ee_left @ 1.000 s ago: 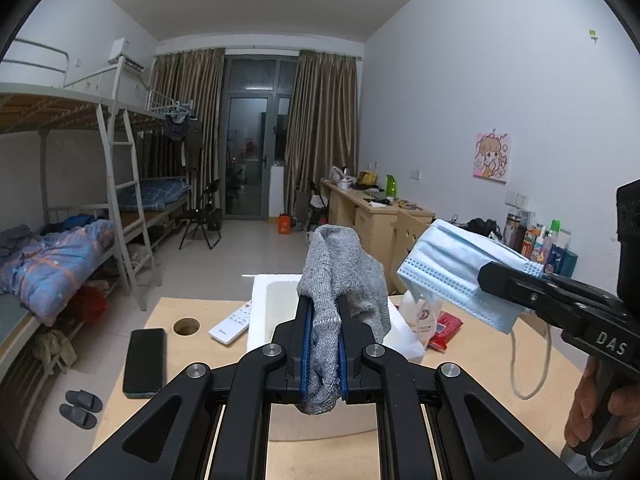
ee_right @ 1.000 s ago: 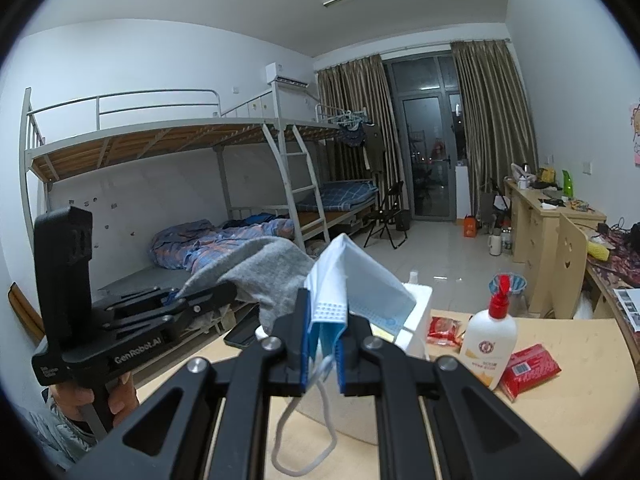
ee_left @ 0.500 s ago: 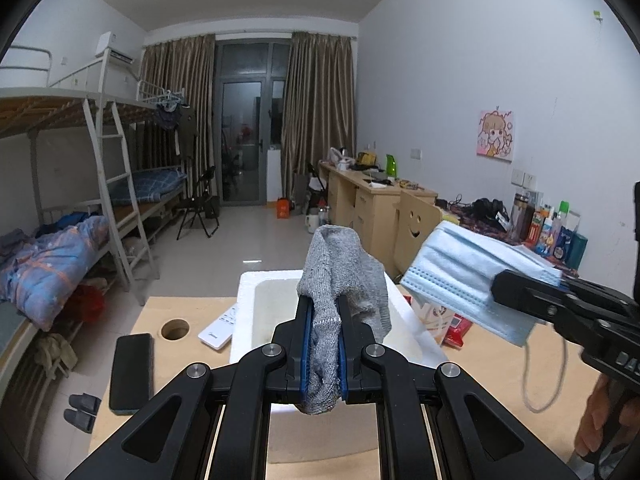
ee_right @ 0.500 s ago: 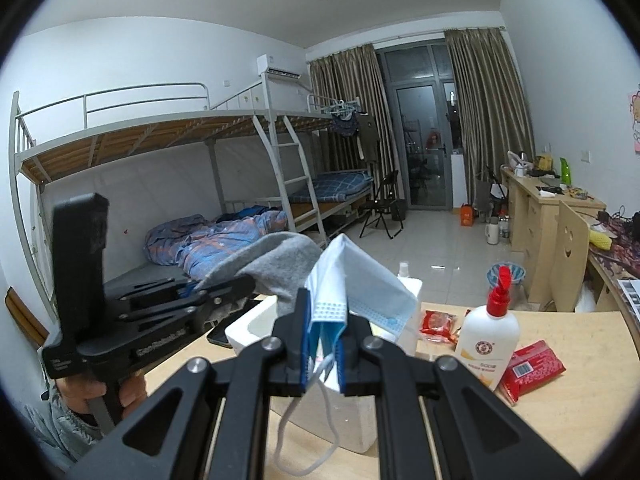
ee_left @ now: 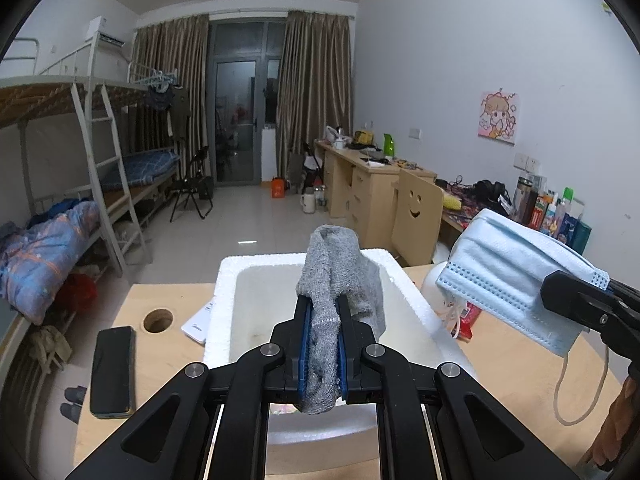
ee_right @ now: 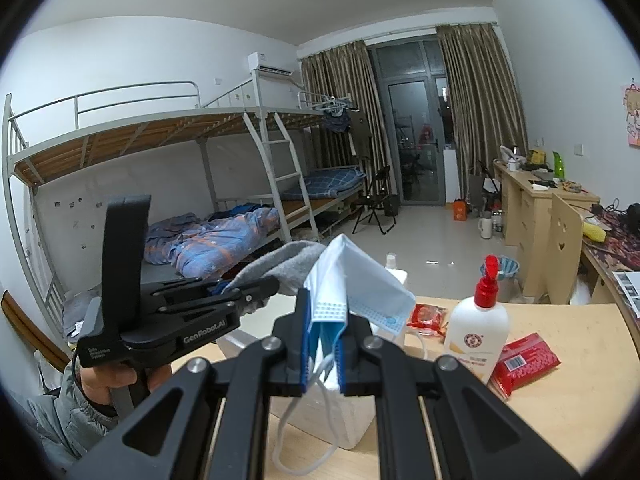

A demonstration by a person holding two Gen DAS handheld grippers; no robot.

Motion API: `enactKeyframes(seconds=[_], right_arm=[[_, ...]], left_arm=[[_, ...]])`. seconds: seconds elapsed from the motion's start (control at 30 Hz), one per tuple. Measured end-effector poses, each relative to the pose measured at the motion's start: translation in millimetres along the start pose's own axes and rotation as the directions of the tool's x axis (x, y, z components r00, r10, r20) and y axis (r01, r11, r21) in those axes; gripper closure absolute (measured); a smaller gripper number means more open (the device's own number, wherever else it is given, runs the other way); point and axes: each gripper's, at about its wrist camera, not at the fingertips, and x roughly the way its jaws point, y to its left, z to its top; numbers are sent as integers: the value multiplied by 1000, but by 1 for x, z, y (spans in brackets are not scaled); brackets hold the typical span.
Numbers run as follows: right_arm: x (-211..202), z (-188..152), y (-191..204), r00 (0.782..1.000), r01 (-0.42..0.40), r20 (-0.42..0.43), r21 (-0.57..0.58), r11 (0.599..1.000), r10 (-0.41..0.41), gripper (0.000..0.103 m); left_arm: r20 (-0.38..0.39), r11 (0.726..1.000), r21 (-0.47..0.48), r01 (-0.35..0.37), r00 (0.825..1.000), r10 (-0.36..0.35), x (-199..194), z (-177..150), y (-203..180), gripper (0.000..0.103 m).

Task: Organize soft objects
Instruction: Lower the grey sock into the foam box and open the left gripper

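Over the last second both grippers have advanced over the foam box, left fingers clamping the sock, right fingers the mask, seemingly ready to drop.

The left wrist view looks along the left gripper from close behind its fingers, facing down the room toward the far curtained door, tilted over the white foam box on the near table. The right wrist view sits behind the right gripper, turned left toward the bunk bed. Both views share the box, the table, the door, and each other's gripper.
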Motion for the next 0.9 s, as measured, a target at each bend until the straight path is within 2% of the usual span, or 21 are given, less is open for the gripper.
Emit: enactKeyframes(seconds=[0.07,0.17,0.23,0.3,0.37,0.43,0.5,0.73,0.9], right_arm=[[-1,0,-1,1000,5,1,6,1000,-5,90],[-3,1,-2,1000,9,4,9,1000,-9,90],[-3,0,-2,1000,11,5,8,1000,-11,90],[-4,0,-3,1000,14,6,10,1000,-14,90],[-5,0,-4,1000,17,7,13,1000,-17,90],[-6,0,-4,1000,20,6,14,1000,-20,90],[-7,1,-2,1000,21,10,11,1000,-22,90],[-10,6,5,999,20,27,-10,1000,-20,90],[-8,7,12,999,19,28,-24,1000,-18,90]], left_arm=[[5,1000,8,-4,1000,4,0,0,-1,89],[6,999,21,-26,1000,25,2,0,-1,73],[1,999,18,-34,999,34,3,-1,-1,40],[16,998,24,-55,998,55,2,-1,-1,22],[40,997,18,-78,996,77,-3,-2,1,18],[58,996,11,-93,994,93,-8,-3,4,5],[66,994,8,-111,992,110,-13,-4,6,1],[98,989,5,-147,985,145,-32,-7,11,0],[117,989,-11,-146,982,146,-49,-11,16,0]])
